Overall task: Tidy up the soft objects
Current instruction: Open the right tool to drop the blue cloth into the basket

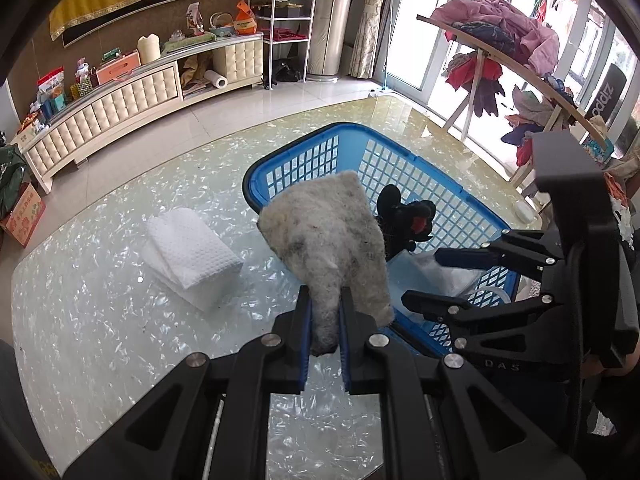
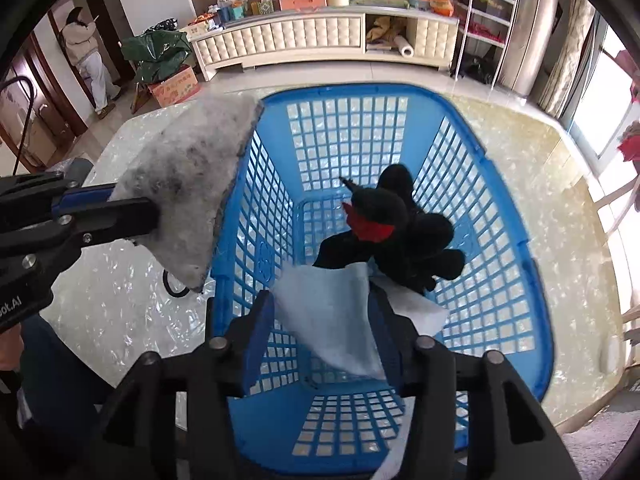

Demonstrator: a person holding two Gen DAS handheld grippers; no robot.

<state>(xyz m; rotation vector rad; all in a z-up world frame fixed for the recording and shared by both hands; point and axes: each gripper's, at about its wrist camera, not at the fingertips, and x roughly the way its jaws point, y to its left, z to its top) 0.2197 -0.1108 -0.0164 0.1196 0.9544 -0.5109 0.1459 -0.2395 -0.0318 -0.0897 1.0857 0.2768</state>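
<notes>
Grey pad [image 1: 326, 240] clamped in left jaws; right jaws apart, blue cloth [image 2: 332, 320] seemingly loose between them.

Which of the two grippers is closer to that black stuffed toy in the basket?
The right gripper. It hangs over the blue basket, just short of the black stuffed toy. The left gripper stays outside the basket's rim, clamping a grey felt pad.
</notes>
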